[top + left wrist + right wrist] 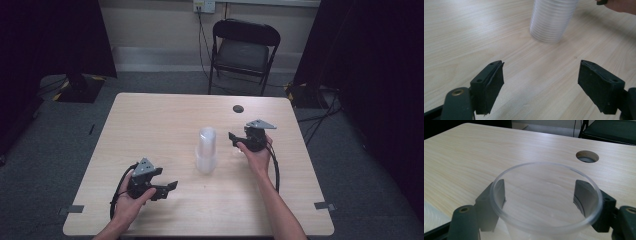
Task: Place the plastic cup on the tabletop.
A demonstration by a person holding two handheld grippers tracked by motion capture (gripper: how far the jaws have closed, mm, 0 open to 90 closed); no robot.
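Pale wood-grain table on grey carpet, seen from above. Beyond its far edge, a black folding chair, well apart from everything on the tabletop. Upright near the table's middle, a stack of clear cups, ribbed with nested rims in the left gripper view and touching neither gripper. At the near left, held in the left hand low over the wood, the left gripper: jaws spread wide, only bare table between them, aimed toward the stack and well short of it. To the right of the stack, held in the right hand, the right gripper, pointing left toward the stack and near it. Between its jaws, a single clear cup, mouth up, one jaw against each side of the wall and visible through the plastic; drawn in to the cup's width and gripping it. Toward the far right of the tabletop, a small round hole, also seen past the cup's rim in the right gripper view.
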